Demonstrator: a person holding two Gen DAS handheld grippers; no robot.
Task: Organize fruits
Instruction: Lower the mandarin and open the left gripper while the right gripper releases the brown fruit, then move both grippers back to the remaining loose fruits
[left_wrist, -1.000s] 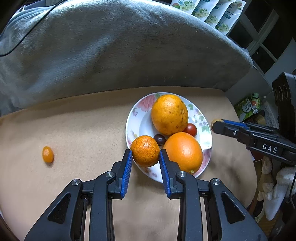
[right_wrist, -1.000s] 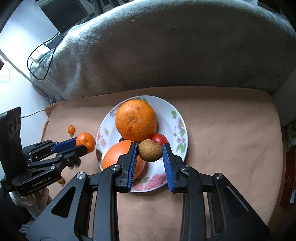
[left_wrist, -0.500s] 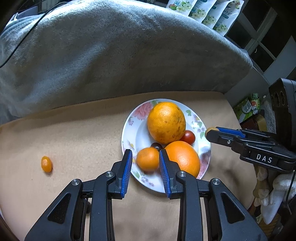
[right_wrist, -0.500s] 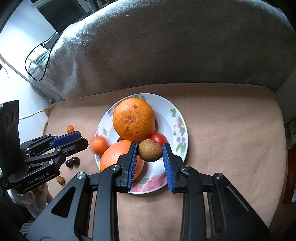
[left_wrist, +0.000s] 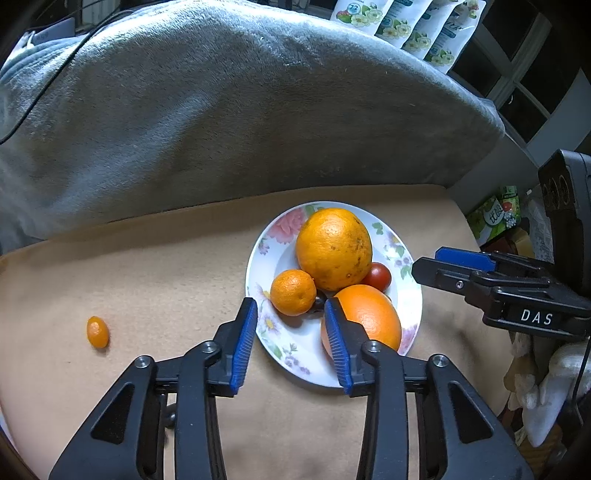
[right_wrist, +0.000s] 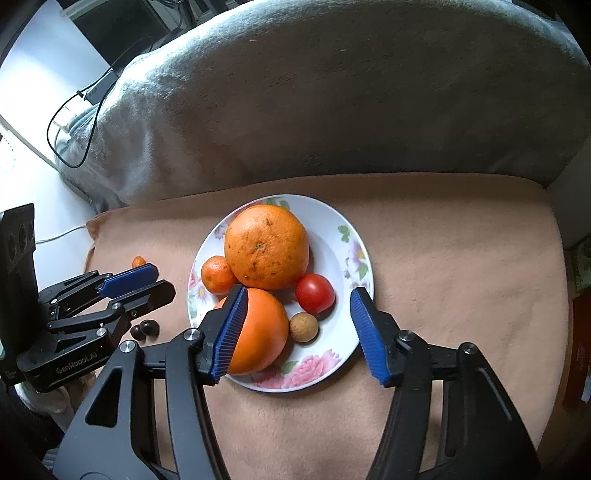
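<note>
A white floral plate (left_wrist: 408, 295) (right_wrist: 332, 225) sits on the tan blanket. It holds two large oranges (left_wrist: 333, 248) (right_wrist: 266, 246), a small mandarin (left_wrist: 293, 291) (right_wrist: 218, 274), a red tomato (right_wrist: 314, 293) (left_wrist: 378, 276), a small brown fruit (right_wrist: 303, 326) and a dark fruit (left_wrist: 320, 300). My left gripper (left_wrist: 291, 325) is open and empty, just short of the mandarin. My right gripper (right_wrist: 295, 314) is open and empty over the plate's near side, above the brown fruit. A kumquat (left_wrist: 98, 331) (right_wrist: 139, 261) lies on the blanket to the left.
A grey blanket-covered cushion (left_wrist: 236, 110) rises behind the plate. Two dark small fruits (right_wrist: 144, 328) lie on the blanket near the left gripper. Snack packets (left_wrist: 402, 26) stand at the back right. Clutter lies beyond the blanket's right edge (left_wrist: 495, 218).
My left gripper let go of the mandarin onto the plate and drew back. My right gripper opened and dropped the brown fruit onto the plate beside the tomato.
</note>
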